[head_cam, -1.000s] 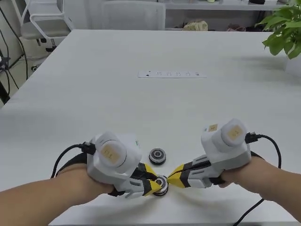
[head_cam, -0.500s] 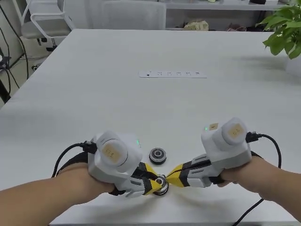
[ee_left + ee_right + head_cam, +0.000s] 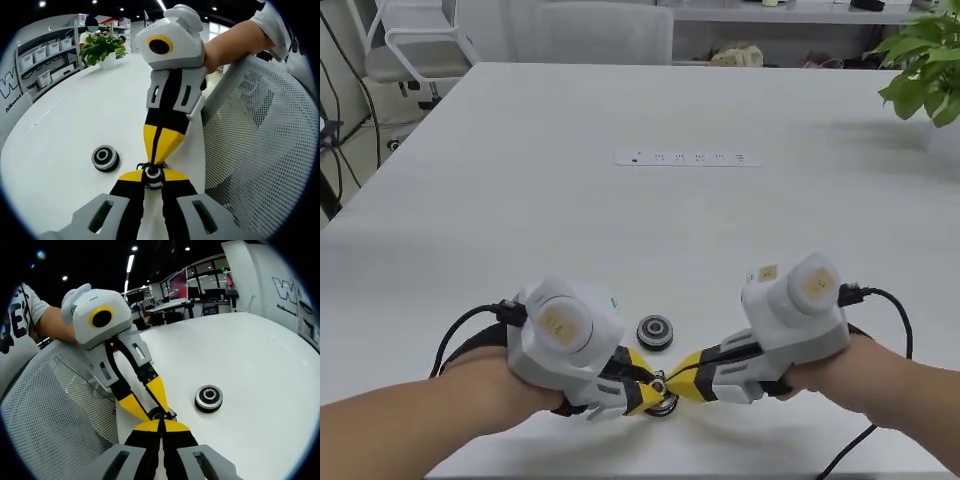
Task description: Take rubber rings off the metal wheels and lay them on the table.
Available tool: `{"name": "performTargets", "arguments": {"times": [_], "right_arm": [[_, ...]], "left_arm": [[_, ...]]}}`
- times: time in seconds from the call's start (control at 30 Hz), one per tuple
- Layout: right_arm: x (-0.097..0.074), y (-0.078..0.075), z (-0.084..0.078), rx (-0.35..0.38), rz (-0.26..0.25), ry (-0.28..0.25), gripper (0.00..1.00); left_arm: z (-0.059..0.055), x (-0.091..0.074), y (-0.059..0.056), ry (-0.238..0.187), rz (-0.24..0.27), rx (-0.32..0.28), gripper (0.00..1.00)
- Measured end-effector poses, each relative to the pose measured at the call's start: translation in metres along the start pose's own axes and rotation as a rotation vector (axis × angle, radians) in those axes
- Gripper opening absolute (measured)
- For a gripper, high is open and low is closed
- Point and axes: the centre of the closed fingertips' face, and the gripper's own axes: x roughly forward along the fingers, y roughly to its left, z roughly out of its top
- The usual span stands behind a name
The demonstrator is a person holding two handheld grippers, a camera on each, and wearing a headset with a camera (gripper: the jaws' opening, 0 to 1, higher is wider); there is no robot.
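Fingers (image 3: 131, 176) of both grippers on one wheel (image 3: 152, 177) — second wheel (image 3: 105, 158) beside.

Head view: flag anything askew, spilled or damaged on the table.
Nothing stands out. The left tongs and right tongs meet on one wheel near the table edge; the other wheel lies flat.

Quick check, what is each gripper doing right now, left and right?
Left gripper: shut on the wheel.
Right gripper: shut, tips at that wheel's rim; whether it pinches anything cannot be told.
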Motion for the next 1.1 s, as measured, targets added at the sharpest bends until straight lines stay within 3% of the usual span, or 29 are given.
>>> {"name": "performTargets", "arguments": {"times": [0.07, 0.1, 0.13, 0.57, 1.1], "right_arm": [[0.004, 0.017, 0.016, -0.005, 0.076, -0.078, 0.0], [0.002, 0.01, 0.016, -0.022, 0.024, -0.06, 0.0], [0.004, 0.011, 0.015, -0.069, 0.027, -0.028, 0.0], [0.002, 0.0, 0.003, -0.055, -0.003, -0.008, 0.0], [-0.002, -0.006, 0.0, -0.029, -0.009, -0.012, 0.0]], "left_arm": [[0.0, 0.0, 0.0, -0.001, 0.001, 0.0, 0.08], [0.0, 0.0, 0.0, 0.0, 0.0, 0.002, 0.08], [0.0, 0.0, 0.0, 0.0, 0.001, 0.001, 0.08], [0.001, 0.0, -0.001, -0.018, -0.007, 0.002, 0.08], [0.002, 0.001, -0.002, -0.035, -0.02, 0.024, 0.09]]}}
